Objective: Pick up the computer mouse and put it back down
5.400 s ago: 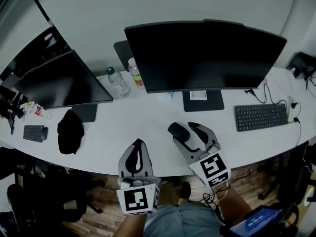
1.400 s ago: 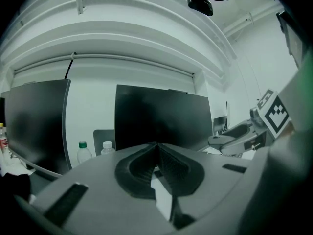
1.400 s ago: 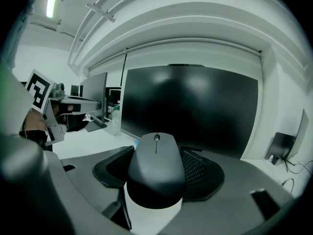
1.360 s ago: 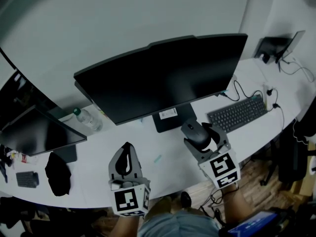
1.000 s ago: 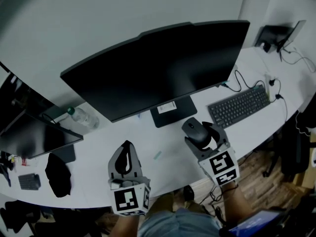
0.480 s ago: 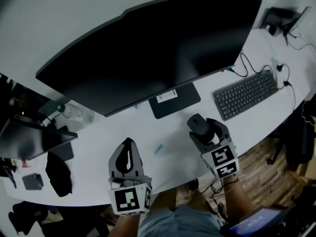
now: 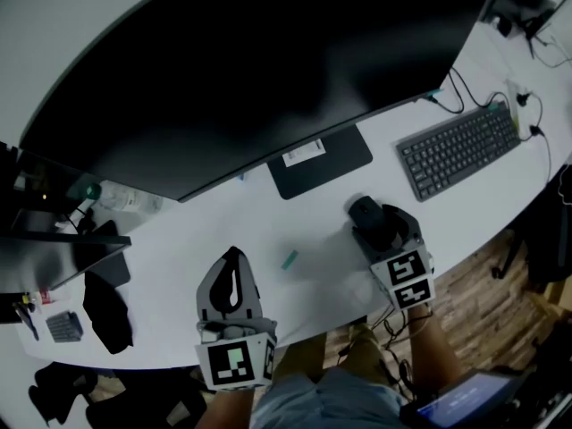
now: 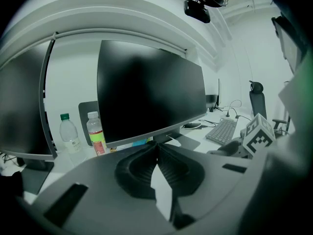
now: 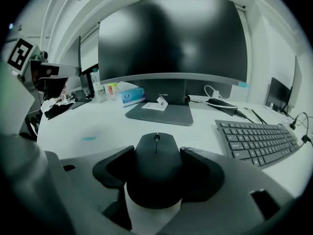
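Computer mouse (image 7: 365, 213), black and rounded, sits clamped between the jaws of the right gripper (image 7: 382, 226), each pad pressing on one of its sides. It is over the near part of the long white desk (image 7: 268, 231), in front of the monitor's stand and to the left of the keyboard in the head view. Whether its underside touches the desktop cannot be told.

Behind it, the wide black curved monitor (image 7: 268, 61) fills most of the head view and stands on a flat dark rectangular stand base (image 7: 320, 161) with a white label on it. A black full-size keyboard (image 7: 458, 150) lies at the right, with cables trailing beyond it.

The left gripper (image 7: 232, 256) is over the desk's near edge, well apart from the mouse, its jaws together with nothing between them.

Two clear plastic bottles stand left of the monitor: a green-capped bottle (image 8: 69, 133) and a white-capped bottle with a red and green label (image 8: 97, 135). A small teal scrap (image 7: 290, 259) lies on the desk between the grippers.
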Action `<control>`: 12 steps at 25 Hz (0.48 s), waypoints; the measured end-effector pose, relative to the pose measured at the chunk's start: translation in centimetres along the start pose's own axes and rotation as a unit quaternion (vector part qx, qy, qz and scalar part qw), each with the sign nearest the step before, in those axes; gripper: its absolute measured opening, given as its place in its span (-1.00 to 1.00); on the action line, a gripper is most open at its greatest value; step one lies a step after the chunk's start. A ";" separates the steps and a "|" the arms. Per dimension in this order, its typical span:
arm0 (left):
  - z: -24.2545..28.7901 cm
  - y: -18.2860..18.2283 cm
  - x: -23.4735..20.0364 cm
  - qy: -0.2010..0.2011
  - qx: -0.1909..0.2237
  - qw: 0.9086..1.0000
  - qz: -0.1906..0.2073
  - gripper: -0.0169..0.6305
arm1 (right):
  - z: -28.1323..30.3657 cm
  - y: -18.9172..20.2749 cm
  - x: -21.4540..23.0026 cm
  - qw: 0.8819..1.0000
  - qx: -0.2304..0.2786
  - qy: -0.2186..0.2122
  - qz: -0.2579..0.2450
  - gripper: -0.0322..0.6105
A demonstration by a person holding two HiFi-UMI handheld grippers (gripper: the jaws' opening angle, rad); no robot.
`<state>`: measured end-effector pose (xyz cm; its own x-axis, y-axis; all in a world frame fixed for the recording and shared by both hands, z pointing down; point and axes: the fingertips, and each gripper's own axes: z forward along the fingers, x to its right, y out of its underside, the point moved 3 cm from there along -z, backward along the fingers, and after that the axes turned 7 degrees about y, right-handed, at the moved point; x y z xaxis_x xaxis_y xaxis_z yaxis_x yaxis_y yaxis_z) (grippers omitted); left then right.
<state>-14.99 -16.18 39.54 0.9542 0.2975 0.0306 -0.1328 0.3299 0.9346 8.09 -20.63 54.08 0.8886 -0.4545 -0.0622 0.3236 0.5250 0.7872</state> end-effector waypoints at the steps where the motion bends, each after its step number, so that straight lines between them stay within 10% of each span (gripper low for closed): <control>1: 0.1 0.2 0.0 0.001 -0.004 1.000 0.000 -0.93 | 0.2 0.4 0.0 1.000 -0.004 0.001 -0.001 0.04; 12: 0.2 0.5 0.0 0.012 -0.004 1.000 0.009 -0.93 | 1.0 1.0 -0.4 0.999 -0.033 -0.010 -0.008 0.22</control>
<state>-14.98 -16.19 40.06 0.9451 0.3243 0.0399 -0.1529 0.3311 0.9311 7.70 -20.67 55.53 0.8765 -0.4775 -0.0610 0.3586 0.5632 0.7444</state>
